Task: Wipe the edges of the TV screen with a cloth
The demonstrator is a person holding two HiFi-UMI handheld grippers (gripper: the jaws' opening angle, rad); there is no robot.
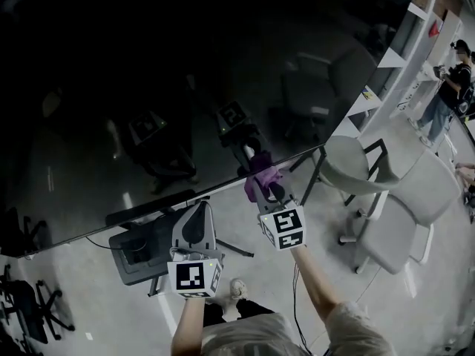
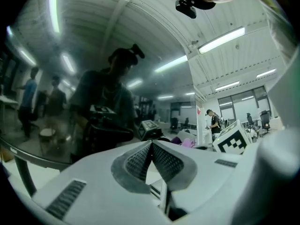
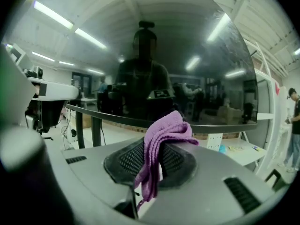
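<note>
R gripper (image 1: 263,186) held fwd, our arm stretched out, jaws clenched on purple cloth (image 3: 161,134). Cloth sits at bottom edge of TV screen (image 1: 148,87); contact unclear. L gripper (image 1: 194,227) lower, closer to body, jaws pressed together, empty.

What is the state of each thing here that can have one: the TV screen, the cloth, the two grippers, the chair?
TV screen: off, dark, showing only reflections.
Purple cloth: bunched, clamped between jaws, held at the screen's lower edge; contact cannot be told.
Right gripper: shut on the purple cloth.
Left gripper: shut, jaws together, nothing between them.
Grey chair: upright, unoccupied.
</note>
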